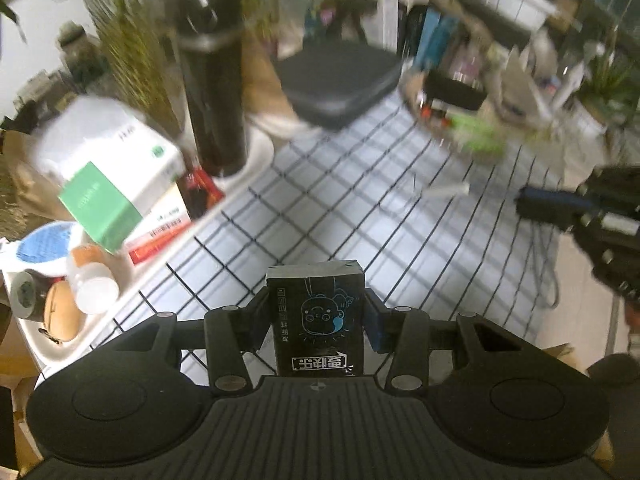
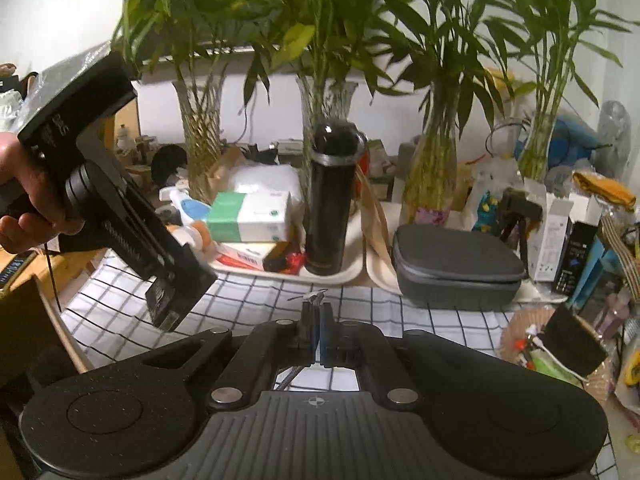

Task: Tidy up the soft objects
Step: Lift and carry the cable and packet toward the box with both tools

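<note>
My left gripper (image 1: 316, 304) is shut on a black tissue pack (image 1: 316, 316) with a cartoon face, held above the checked tablecloth (image 1: 360, 208). In the right wrist view the left gripper (image 2: 168, 312) hangs at the left with the pack (image 2: 162, 304) in its jaws. My right gripper (image 2: 316, 320) is shut over the cloth, pinching what looks like a thin wire or twist tie (image 2: 314, 297). It shows at the right edge of the left wrist view (image 1: 560, 204). A white-and-green tissue box (image 1: 108, 168) lies on a white tray (image 1: 256, 160); it also shows in the right wrist view (image 2: 252, 216).
A black flask (image 2: 332, 200) stands on the tray (image 2: 340, 276) beside boxes and bottles. A grey zip case (image 2: 456, 264) lies right of it. Vases of bamboo (image 2: 432, 176) line the back. A round basket of clutter (image 2: 556, 340) sits at the right.
</note>
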Tool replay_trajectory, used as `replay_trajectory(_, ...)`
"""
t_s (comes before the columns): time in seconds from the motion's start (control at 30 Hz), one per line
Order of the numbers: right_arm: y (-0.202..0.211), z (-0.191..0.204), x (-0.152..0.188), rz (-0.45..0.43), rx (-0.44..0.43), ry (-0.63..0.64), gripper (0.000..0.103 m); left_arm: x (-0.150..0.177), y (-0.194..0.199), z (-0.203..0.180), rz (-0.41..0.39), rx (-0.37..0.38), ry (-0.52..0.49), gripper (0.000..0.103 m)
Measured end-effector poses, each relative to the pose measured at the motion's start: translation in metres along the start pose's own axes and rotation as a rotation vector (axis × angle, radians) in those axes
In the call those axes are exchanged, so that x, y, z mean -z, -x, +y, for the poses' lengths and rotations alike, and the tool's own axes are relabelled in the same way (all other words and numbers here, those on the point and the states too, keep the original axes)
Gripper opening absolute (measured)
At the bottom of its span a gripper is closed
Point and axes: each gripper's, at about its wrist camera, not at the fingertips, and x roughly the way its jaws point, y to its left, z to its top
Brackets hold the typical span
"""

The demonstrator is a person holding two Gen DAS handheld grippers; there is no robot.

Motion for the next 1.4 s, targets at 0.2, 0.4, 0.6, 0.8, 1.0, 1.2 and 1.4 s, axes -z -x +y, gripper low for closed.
replay_trajectory(0.2,0.025,0.017,-0.009,-0.029,-0.007,0.028,0.004,0.013,0.043,-0.002,-0.125,0.03,0.019,0.045)
replay_trajectory(0.4,0.055,0.036,-0.014,-0.061,-0.017,0.045,0.004,0.033,0.08,-0.007,-0.209,0.046,0.032,0.045)
replay_trajectory(0.6,0.081,0.055,-0.015,-0.093,-0.028,0.063,0.004,0.057,0.112,-0.019,-0.253,0.068,0.023,0.045)
replay_trajectory(0.8,0.104,0.073,-0.009,-0.113,-0.039,0.069,0.004,0.083,0.131,-0.03,-0.268,0.071,0.006,0.045)
replay_trajectory(1.0,0.126,0.085,0.0,-0.132,-0.055,0.053,0.004,0.111,0.14,-0.038,-0.268,0.076,0.0,0.045)
replay_trajectory(1.2,0.14,0.098,0.01,-0.134,-0.064,0.052,0.004,0.138,0.137,-0.042,-0.244,0.075,0.008,0.046)
replay_trajectory(1.4,0.151,0.11,0.019,-0.138,-0.079,0.05,0.004,0.163,0.129,-0.048,-0.228,0.081,-0.003,0.048)
